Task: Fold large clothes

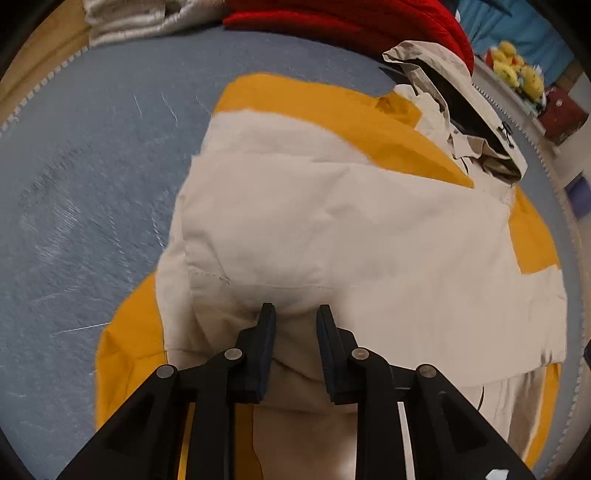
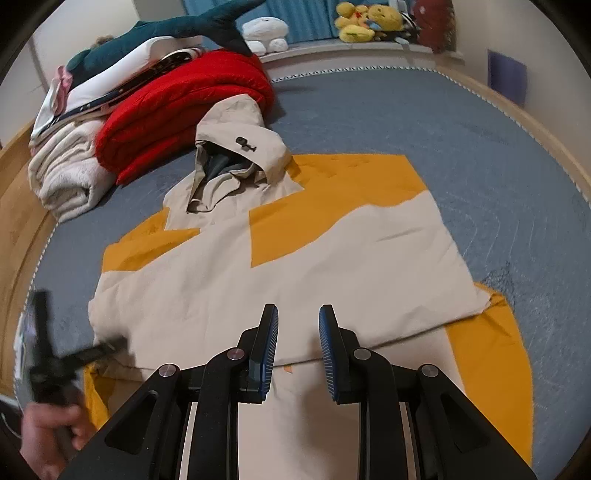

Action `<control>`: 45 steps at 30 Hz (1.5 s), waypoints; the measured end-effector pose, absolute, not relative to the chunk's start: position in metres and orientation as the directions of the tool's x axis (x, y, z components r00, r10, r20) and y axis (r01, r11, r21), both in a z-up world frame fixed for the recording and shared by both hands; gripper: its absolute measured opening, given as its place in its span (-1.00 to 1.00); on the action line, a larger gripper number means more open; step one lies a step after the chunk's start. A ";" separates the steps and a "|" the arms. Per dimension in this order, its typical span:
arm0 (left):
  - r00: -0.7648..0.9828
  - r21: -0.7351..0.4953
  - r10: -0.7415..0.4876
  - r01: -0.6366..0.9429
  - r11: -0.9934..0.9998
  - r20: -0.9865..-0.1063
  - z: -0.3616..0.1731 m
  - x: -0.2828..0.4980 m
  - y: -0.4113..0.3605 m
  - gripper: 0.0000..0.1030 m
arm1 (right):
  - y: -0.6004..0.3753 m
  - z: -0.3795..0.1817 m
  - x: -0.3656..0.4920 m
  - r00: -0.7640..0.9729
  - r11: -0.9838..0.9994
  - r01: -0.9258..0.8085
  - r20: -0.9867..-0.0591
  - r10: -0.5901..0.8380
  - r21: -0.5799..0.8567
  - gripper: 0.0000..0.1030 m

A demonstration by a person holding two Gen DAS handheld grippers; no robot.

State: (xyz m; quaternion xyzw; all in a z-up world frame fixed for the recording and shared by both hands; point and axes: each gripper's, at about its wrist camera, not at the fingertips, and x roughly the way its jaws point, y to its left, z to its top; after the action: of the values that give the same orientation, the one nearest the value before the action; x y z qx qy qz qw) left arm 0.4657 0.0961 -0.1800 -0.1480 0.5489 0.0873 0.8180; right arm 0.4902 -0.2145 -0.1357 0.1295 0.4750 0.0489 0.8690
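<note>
Jacket (image 2: 280, 273), beige with orange panels, lies spread on the blue bed cover (image 2: 461, 155), sleeves folded in over the body, hood (image 2: 236, 147) toward the red quilt (image 2: 184, 110). Left gripper (image 1: 295, 314): points steeply down at the jacket's near-left edge; a ridge of beige cloth rises between the fingers, but I cannot tell if the pads press on it; gap narrow. In the right wrist view the same gripper appears blurred at lower left, with the hand (image 2: 51, 432) that holds it. Right gripper (image 2: 298, 314): hovers over the jacket's near hem, jaws narrowly apart, nothing between them, blue pads bare. Behind the quilt: a rolled white blanket (image 2: 70, 177), a stack of folded clothes (image 2: 92, 85) with a teal shark toy (image 2: 177, 29) on top. Yellow plush toys (image 2: 365, 22) sit on the ledge beyond the bed.
</note>
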 end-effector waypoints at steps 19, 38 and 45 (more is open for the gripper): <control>0.556 -0.099 -0.051 -0.056 0.993 -0.830 -0.123 0.445 0.033 -0.46 | -0.227 -0.106 0.473 0.603 0.977 0.028 -0.783 0.152 0.211 -0.52; 0.594 -0.133 -0.127 0.034 0.991 -0.794 -0.068 0.535 0.045 -0.79 | -0.281 -0.097 0.463 0.581 0.992 0.044 -0.811 0.072 0.119 -0.14; 0.591 -0.117 -0.118 0.040 0.992 -0.798 -0.062 0.679 0.051 -0.80 | -0.296 -0.105 0.475 0.570 0.995 0.060 -0.821 0.035 0.084 -0.85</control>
State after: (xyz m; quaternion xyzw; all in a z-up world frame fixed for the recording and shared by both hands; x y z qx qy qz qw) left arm 0.6792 0.0508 -0.0624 -0.0432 0.4498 -0.0442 0.8910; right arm 0.4753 -0.2959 -0.1051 0.0514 0.4638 -0.0071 0.8844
